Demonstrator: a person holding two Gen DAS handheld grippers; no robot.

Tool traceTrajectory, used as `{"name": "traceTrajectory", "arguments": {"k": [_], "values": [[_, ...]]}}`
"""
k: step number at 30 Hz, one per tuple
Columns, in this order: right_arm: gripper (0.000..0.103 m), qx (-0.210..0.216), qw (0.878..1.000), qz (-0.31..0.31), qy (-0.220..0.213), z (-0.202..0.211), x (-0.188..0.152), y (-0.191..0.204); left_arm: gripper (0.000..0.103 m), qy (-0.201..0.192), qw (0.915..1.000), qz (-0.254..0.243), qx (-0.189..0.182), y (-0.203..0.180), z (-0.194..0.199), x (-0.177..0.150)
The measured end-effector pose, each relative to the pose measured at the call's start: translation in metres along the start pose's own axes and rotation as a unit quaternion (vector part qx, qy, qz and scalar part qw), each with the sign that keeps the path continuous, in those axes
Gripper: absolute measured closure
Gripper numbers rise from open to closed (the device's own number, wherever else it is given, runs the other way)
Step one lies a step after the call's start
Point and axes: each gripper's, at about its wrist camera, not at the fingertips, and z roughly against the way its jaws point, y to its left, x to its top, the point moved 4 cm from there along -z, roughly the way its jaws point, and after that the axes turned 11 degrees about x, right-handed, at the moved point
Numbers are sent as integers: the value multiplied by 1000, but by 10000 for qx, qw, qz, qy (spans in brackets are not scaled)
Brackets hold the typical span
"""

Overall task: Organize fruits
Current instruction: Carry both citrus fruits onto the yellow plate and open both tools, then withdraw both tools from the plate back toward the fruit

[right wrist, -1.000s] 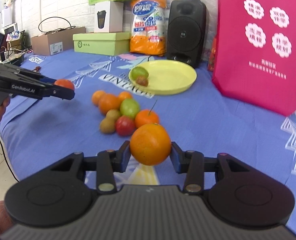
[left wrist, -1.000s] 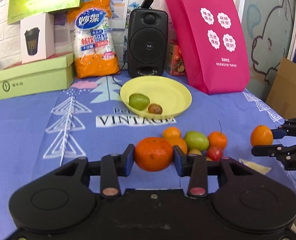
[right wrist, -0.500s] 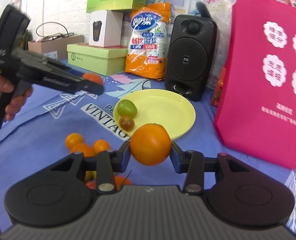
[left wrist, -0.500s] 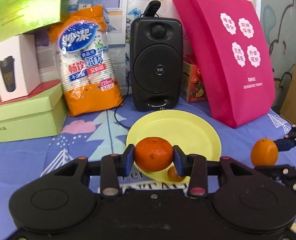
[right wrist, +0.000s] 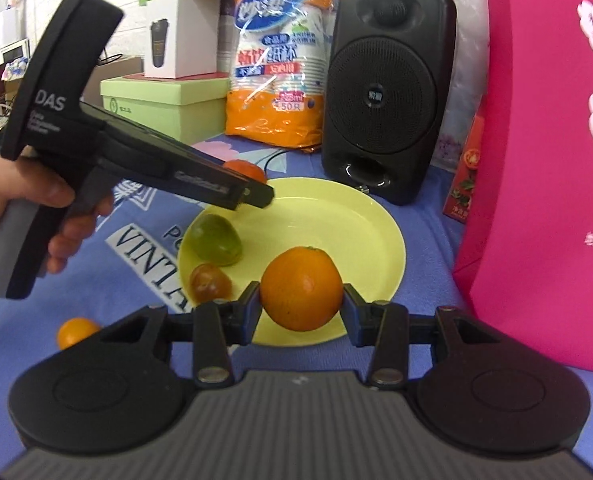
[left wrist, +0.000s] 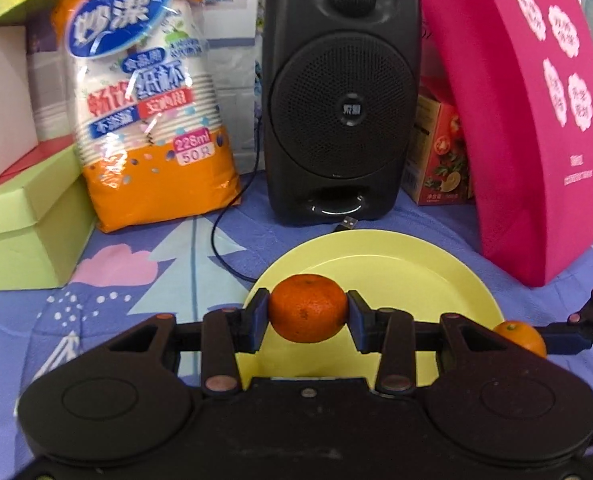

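Note:
My left gripper (left wrist: 308, 314) is shut on a mandarin (left wrist: 308, 307) and holds it above the near left part of the yellow plate (left wrist: 396, 268). My right gripper (right wrist: 301, 308) is shut on an orange (right wrist: 301, 288) above the plate's near edge (right wrist: 360, 224). A green fruit (right wrist: 215, 240) and a small brown fruit (right wrist: 210, 282) lie in the plate. The left gripper with its mandarin (right wrist: 245, 170) shows in the right wrist view over the plate's left side. The right gripper's orange (left wrist: 522, 336) shows at the right of the left wrist view.
A black speaker (left wrist: 338, 92) with a cable, an orange pack of paper cups (left wrist: 148, 112), green and white boxes (left wrist: 20, 216) and a pink bag (left wrist: 536, 120) stand behind the plate. A loose small orange (right wrist: 76, 332) lies on the blue cloth.
Both grippers have moved forward with their fruits, from near the fruit pile to over the yellow plate. Both stay shut.

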Motion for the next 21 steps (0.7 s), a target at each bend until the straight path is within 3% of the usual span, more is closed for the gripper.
{"name": "traceTrajectory", "arguments": {"k": [9,12,15,21], "values": [[62,-22,9999,-134,100,-20,-2,-9,61,174,9996,-87,204,-4,-22,-4],[62,-44,9998,-152,130,-23,-3,-10,55,143,9995,-60,259,-1,-19,-4],[58,-113,9998,-119,76,-19,-2,-9,39,39,9997,-53,248,0,-6,-2],[57,-215,9997,-47,-123,8,0,-3,38,-233,9990,-310,230,2,40,-5]]}}
